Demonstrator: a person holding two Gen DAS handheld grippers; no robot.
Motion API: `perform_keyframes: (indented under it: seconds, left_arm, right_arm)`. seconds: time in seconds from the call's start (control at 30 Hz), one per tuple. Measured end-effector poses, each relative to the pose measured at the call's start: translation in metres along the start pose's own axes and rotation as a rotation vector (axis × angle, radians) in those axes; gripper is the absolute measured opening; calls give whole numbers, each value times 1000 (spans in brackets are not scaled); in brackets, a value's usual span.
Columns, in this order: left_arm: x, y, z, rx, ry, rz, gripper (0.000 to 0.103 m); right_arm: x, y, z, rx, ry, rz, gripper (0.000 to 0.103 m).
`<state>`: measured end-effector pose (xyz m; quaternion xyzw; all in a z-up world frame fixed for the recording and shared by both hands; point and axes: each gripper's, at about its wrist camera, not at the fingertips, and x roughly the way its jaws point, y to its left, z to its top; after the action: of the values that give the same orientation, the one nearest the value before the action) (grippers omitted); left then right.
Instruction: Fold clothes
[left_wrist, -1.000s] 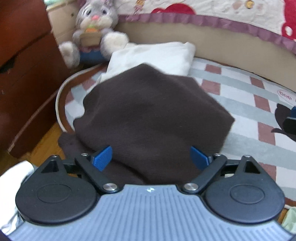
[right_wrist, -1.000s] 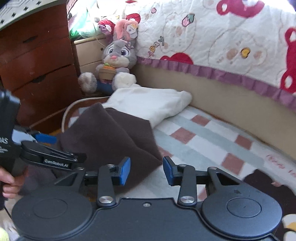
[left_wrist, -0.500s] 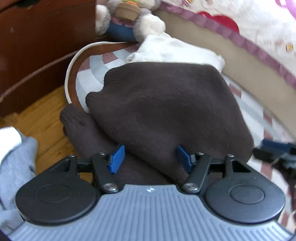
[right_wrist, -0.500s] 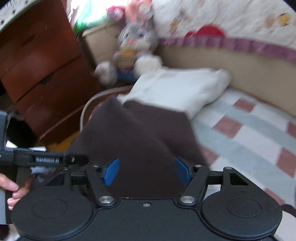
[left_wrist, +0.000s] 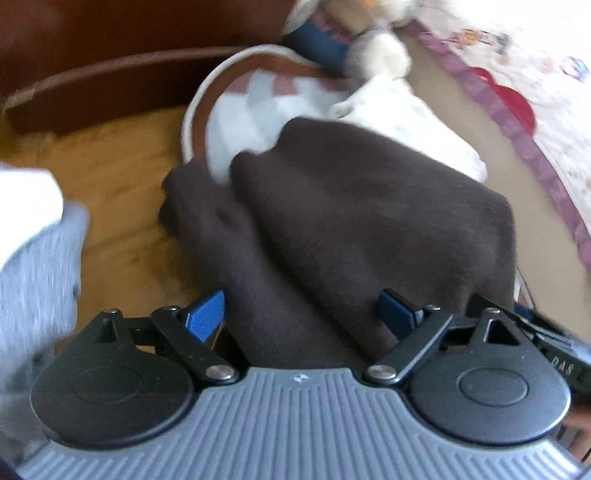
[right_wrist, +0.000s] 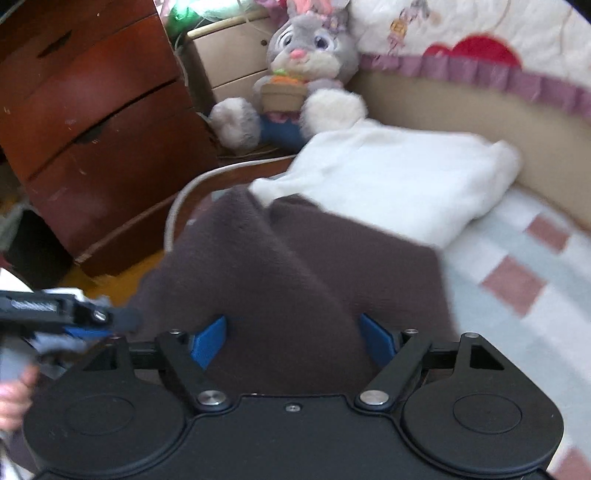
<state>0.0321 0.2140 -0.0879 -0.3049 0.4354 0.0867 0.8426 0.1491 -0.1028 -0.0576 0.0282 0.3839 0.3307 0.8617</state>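
In the left wrist view, a grey and white piece of clothing (left_wrist: 35, 236) filled the left edge of the frame above bare wooden floor (left_wrist: 122, 206), while the dark brown garment (left_wrist: 351, 229) lay heaped across the centre, its lower left part spilling off the rounded edge of the checked rug (left_wrist: 255, 99) onto the floor. The left gripper (left_wrist: 301, 314) stood at the bottom centre with its blue pads (left_wrist: 207, 314) spread wide and opening, brown cloth running between them without either pad pressing on it. A folded white garment (left_wrist: 406, 118) lay just beyond the brown one at upper right, beside the quilted bed cover (left_wrist: 517, 74). In the right wrist view, a hand (right_wrist: 14, 398) at the lower left edge held the other tool, a red-brown chest of drawers (right_wrist: 92, 129) rose at upper left, and a grey plush rabbit (right_wrist: 306, 66) sat at top centre. The right gripper (right_wrist: 291, 339), at bottom centre, was likewise apart and opening, with the brown fabric lying loose between its pads.
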Motion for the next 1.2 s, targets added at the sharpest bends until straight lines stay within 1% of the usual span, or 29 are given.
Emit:
perform_keyframes:
  seconds: [0.03,0.07,0.13,0.17,0.2,0.23,0.27,0.3,0.33,0.37,0.4,0.47,0.53,0.63,0.7,0.73,0.83,0.93,1.0,1.03,1.1,1.2]
  left_arm:
    - [3,3,0,-7,8,-4,91]
    - [6,4,-1,-10,16,-8,91]
    - [15,7,-2,-23,36,-15,91]
    - [21,9,-3,-47,57,-41,91]
    - [29,11,-4,-75,82,-76,91]
    - [36,13,-4,-103,107,-112,91]
    - [45,14,-6,-121,136,-178,89]
    - [47,9,-8,-94,140,-227,72]
    - [47,3,-11,-48,132,-262,59]
    - [42,-7,-15,22,104,-281,48]
    - [34,-19,-20,102,68,-293,43]
    - [21,-37,-29,212,24,-325,40]
    - [16,-50,-35,255,30,-343,40]
    - [11,-64,-42,309,35,-358,41]
    - [7,-73,-44,357,24,-371,41]
    - [5,-78,-47,375,17,-384,41]
    - [-1,-95,-51,410,20,-454,41]
    - [-7,-109,-57,447,41,-525,41]
    - [-10,-119,-62,477,61,-557,41]
    - [-9,-122,-64,484,81,-558,41]
    - [0,-128,-66,472,135,-532,45]
    - [18,-133,-74,482,206,-450,46]
  right_arm:
    - [3,3,0,-2,-4,15,84]
    - [3,6,-2,-23,-9,23,81]
    - [2,14,-7,-73,-23,35,54]
    - [1,16,-10,-96,-21,31,49]
    - [-2,16,-13,-109,-26,33,38]
    - [-5,15,-16,-120,-32,37,29]
    - [-9,13,-17,-114,-38,57,27]
    - [-14,9,-20,-97,-44,90,22]
    - [-20,4,-22,-78,-49,127,20]
    - [-25,0,-26,-62,-54,158,20]
    - [-30,-1,-31,-62,-64,156,20]
    - [-40,-2,-40,-80,-82,122,20]
    - [-51,-5,-48,-80,-100,72,20]
    - [-66,-16,-55,-36,-136,17,20]
    - [-76,-23,-58,-12,-151,5,19]
    - [-81,-25,-60,7,-153,13,19]
    - [-98,-31,-75,71,-188,40,19]
    - [-114,-38,-92,135,-216,22,19]
    - [-124,-45,-104,175,-234,-6,19]
    - [-126,-49,-107,187,-226,-33,19]
    - [-128,-56,-111,210,-200,-92,19]
    - [-123,-65,-115,220,-145,-190,19]
